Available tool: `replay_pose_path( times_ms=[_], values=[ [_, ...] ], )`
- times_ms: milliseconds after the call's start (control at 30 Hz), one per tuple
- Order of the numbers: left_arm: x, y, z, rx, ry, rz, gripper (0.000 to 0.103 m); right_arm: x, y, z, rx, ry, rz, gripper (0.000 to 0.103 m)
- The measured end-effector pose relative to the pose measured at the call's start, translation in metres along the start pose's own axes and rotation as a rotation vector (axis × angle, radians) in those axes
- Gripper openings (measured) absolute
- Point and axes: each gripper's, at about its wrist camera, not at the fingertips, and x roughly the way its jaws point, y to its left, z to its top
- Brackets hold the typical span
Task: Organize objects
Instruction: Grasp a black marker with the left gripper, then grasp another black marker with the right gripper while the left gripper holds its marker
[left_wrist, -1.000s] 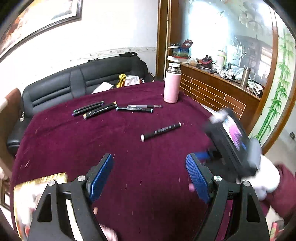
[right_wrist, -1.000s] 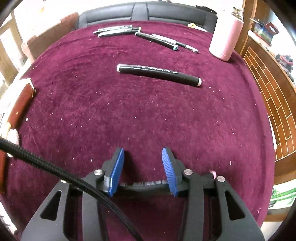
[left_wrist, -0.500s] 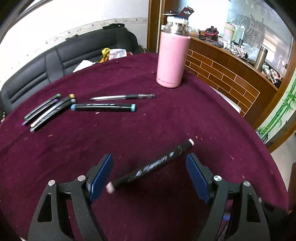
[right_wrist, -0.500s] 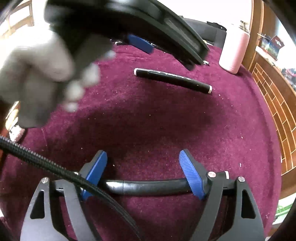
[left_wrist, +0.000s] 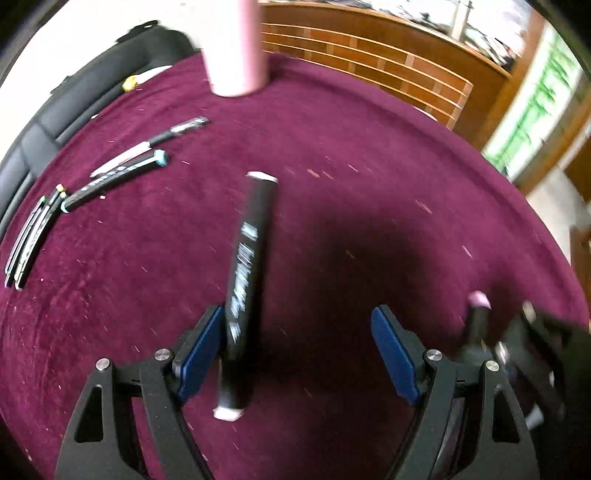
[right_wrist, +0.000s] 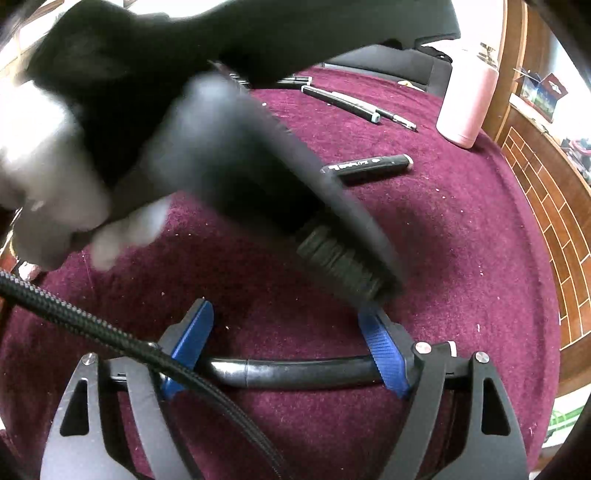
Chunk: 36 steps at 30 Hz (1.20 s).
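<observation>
On the maroon cloth (left_wrist: 369, 155) a black marker (left_wrist: 247, 288) with white ends lies lengthwise between the fingers of my left gripper (left_wrist: 295, 321), close against the left pad (left_wrist: 199, 354); the jaws stand open around it. The same marker (right_wrist: 365, 166) pokes out from behind the left gripper's body in the right wrist view. My right gripper (right_wrist: 286, 314) is wide open. A second black marker (right_wrist: 295, 373) lies crosswise under its jaws, and its pink end (left_wrist: 478, 299) shows in the left wrist view.
Several more markers (left_wrist: 33, 236) lie in a row at the far left, with a teal-capped one (left_wrist: 114, 177) and a pen (left_wrist: 155, 138) beside them. A pink bottle (left_wrist: 236, 48) stands at the back. A black sofa (left_wrist: 74, 92) and a brick-faced counter (left_wrist: 369, 59) border the table.
My left gripper moved forward and down over the lone marker, which now lies along its fingers. The right jaws spread wide, with a marker lying across beneath them.
</observation>
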Motion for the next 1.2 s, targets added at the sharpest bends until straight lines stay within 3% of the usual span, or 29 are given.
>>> replay_pose_path(
  times_ms=[267, 600, 633, 667, 700, 733, 833, 933, 1067, 1200],
  values=[
    [-0.005, 0.001, 0.000, -0.045, -0.024, 0.005, 0.075, 0.002, 0.002, 0.001, 0.000, 0.000, -0.003, 0.081],
    [0.014, -0.004, 0.025, -0.078, -0.074, 0.062, 0.074, 0.000, 0.004, -0.004, 0.002, -0.002, -0.002, 0.082],
    [0.013, -0.003, 0.024, -0.079, -0.073, 0.046, 0.062, 0.000, 0.004, -0.004, 0.002, -0.002, -0.001, 0.082],
    [0.010, -0.004, 0.024, -0.067, -0.081, 0.039, 0.033, 0.000, 0.004, -0.003, 0.003, -0.002, 0.002, 0.082],
    [0.007, -0.003, 0.023, -0.059, -0.084, 0.026, 0.014, 0.000, 0.003, -0.003, 0.003, -0.002, 0.003, 0.082],
    [0.004, 0.000, 0.021, -0.072, -0.077, -0.004, 0.011, 0.000, 0.003, -0.003, 0.004, -0.002, 0.004, 0.082],
    [-0.015, 0.012, 0.006, -0.124, -0.122, -0.004, 0.011, -0.002, 0.001, -0.002, 0.016, -0.004, 0.012, 0.081],
    [-0.040, 0.030, -0.019, -0.208, -0.161, -0.024, 0.011, -0.006, -0.012, 0.000, 0.086, -0.016, 0.077, 0.081],
    [-0.083, 0.046, -0.063, -0.301, -0.219, -0.030, 0.011, -0.022, -0.053, -0.001, 0.287, -0.114, 0.189, 0.081],
    [-0.131, 0.049, -0.120, -0.388, -0.296, -0.023, 0.011, -0.034, -0.088, -0.013, 0.477, -0.197, 0.190, 0.081]
  ],
)
